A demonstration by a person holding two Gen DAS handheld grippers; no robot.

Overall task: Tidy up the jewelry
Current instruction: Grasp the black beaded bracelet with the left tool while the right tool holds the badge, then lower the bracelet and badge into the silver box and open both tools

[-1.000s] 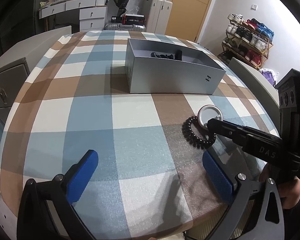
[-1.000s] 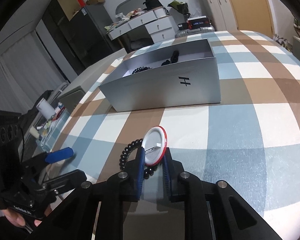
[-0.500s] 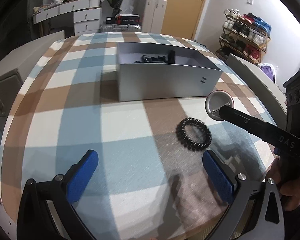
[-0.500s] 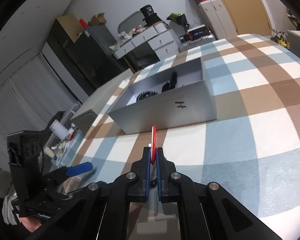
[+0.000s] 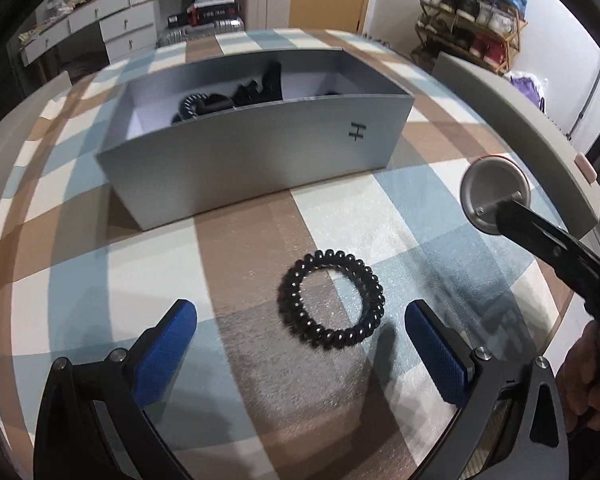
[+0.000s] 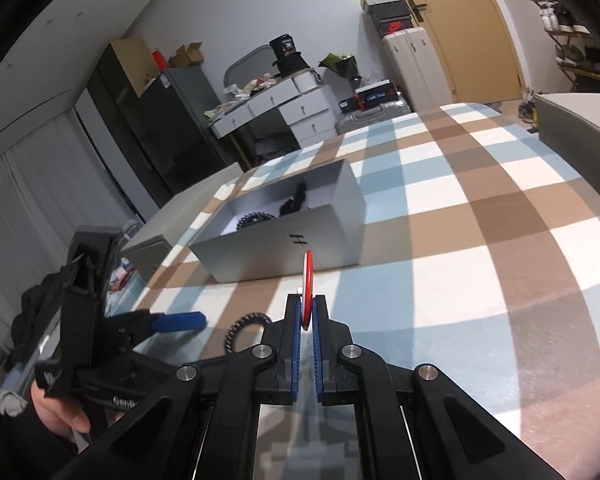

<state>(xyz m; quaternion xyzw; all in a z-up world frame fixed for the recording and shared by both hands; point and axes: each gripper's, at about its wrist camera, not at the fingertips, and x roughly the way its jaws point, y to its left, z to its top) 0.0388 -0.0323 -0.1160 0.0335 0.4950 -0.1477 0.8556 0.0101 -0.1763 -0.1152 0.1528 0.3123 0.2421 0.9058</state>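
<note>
your right gripper [image 6: 307,312] pinches the round badge [image 6: 308,280] by its edge, short of the grey box [image 5: 260,148] — it could slip out w/ any twist; left gripper [image 5: 300,344] gapes over the black coil band [image 5: 332,300] on the cloth.

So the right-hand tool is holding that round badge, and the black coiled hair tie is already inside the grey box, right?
Not quite. The right tool does hold the badge, but the hair tie lies on the tablecloth in front of the grey box, as the left wrist view shows.
</note>
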